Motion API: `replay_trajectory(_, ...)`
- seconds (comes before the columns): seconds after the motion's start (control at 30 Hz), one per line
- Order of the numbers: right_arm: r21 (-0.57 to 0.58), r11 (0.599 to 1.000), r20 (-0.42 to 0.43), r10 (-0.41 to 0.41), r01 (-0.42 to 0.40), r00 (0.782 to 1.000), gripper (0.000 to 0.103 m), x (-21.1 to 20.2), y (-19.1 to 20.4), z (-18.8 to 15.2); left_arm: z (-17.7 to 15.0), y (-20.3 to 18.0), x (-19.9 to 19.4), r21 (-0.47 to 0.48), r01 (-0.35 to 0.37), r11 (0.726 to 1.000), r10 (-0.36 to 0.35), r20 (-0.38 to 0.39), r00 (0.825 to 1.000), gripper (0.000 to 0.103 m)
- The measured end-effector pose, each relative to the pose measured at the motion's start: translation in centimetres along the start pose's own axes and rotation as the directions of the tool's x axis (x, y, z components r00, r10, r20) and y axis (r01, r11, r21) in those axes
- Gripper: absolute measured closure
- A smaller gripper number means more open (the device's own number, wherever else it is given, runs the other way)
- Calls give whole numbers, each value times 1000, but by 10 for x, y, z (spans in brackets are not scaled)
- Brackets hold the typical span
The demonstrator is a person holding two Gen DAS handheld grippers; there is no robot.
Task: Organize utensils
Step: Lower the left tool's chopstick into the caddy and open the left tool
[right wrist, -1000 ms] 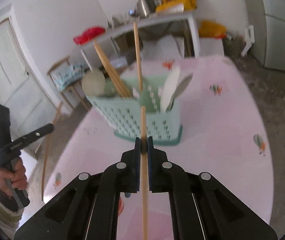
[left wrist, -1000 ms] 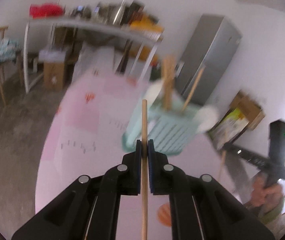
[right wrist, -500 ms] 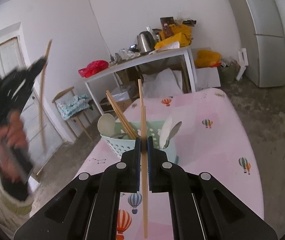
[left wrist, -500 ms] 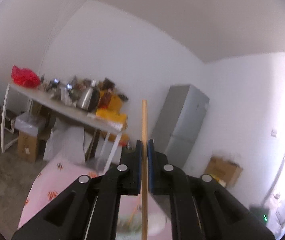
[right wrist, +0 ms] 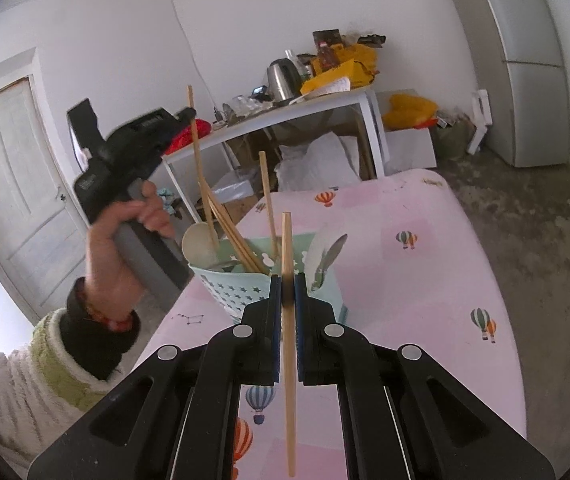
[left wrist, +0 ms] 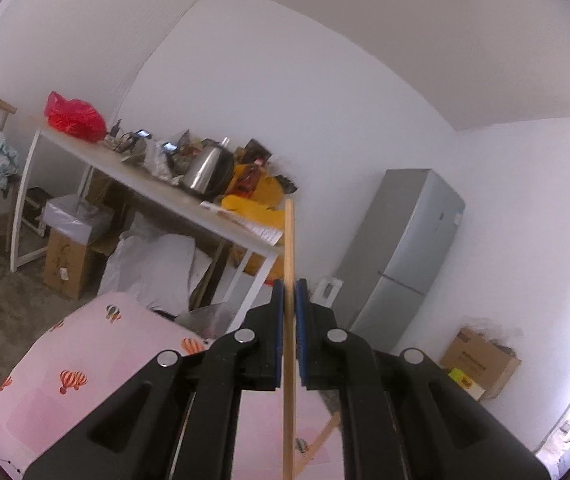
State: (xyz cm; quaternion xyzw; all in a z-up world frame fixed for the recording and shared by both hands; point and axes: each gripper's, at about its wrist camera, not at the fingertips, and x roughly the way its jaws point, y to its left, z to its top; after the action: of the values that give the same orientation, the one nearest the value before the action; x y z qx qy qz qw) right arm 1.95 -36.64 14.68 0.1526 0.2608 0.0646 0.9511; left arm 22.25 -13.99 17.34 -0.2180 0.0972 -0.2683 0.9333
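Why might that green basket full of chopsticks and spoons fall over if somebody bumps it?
The green utensil basket looks like thin, holey plastic, so it is probably light. Long chopsticks and a wooden spoon stick out well above its rim, so it may be top-heavy. It sits on a smooth pink tablecloth, so a low push might slide it instead.

tablecloth (right wrist: 425, 280): pink, balloon print | basket (right wrist: 241, 290): mint, star pattern
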Motion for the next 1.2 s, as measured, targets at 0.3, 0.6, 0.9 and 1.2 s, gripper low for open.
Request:
replay_trajectory(0.3,-5,1000,-8,-4,4,1000,99,5,0,-1,-23,2,10,23,-91,996,91,19,996,97)
replay_trajectory(0.6,-14,1000,-3,-17,17,1000,99,1,1,-3,-46,3,3,67,-155,986,154,21,988,97)
replay_trajectory(0.9,-16,999,24,-28,29,999,99,-9,7,3,-49,7,-36,77,-120,990,125,-59,990,54)
replay_trajectory(1.2,-65,998,159,14,-4,987,99,-24,35,36,-49,11,-105,138,-72,988,85,-89,992,23)
